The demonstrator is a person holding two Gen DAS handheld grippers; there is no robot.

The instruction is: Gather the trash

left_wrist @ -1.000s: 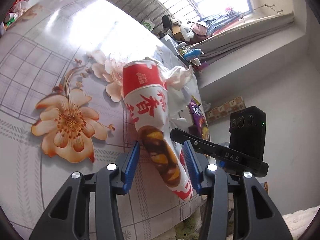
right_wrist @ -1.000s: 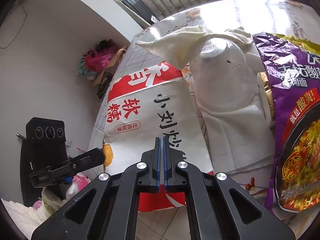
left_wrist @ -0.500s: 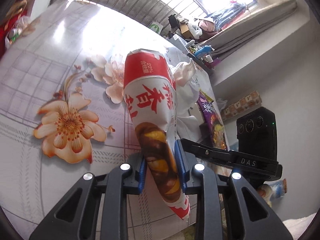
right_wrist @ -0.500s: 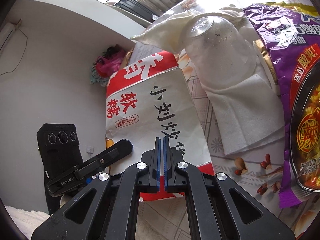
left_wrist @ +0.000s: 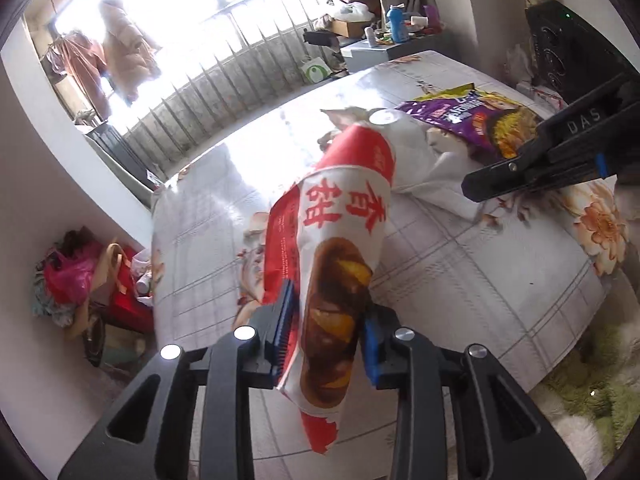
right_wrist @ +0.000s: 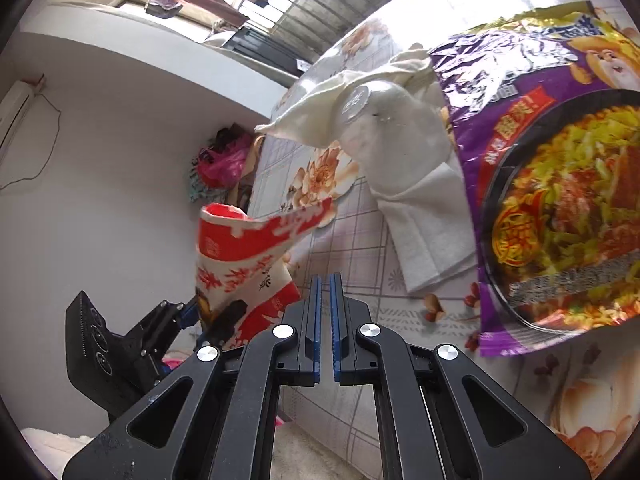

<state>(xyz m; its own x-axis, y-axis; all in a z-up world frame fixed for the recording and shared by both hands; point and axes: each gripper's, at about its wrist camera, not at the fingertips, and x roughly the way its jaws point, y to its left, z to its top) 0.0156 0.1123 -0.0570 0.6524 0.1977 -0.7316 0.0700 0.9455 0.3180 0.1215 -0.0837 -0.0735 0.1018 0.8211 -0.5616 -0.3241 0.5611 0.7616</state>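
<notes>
My left gripper point(left_wrist: 328, 316) is shut on a red and white snack wrapper point(left_wrist: 340, 232) and holds it up above the flowered table point(left_wrist: 460, 264). The same wrapper point(right_wrist: 244, 256) shows at the left of the right wrist view, held by the left gripper point(right_wrist: 192, 312). My right gripper point(right_wrist: 325, 280) is shut and empty, with a thin gap between its blue pads, above the table edge. It also shows in the left wrist view point(left_wrist: 472, 188). A purple noodle bag point(right_wrist: 552, 184), a clear plastic cup point(right_wrist: 380, 128) on its side and white tissues point(right_wrist: 428, 232) lie on the table.
A green rug point(left_wrist: 592, 372) lies on the floor by the table. Bags and clutter point(left_wrist: 80, 280) sit against the wall at left. A window with bars point(left_wrist: 240, 48) and a cluttered cabinet point(left_wrist: 380, 36) stand behind the table.
My left gripper has lifted the snack wrapper off the table and swung it away to the left. My right gripper has moved right, over the tissues and noodle bag.
</notes>
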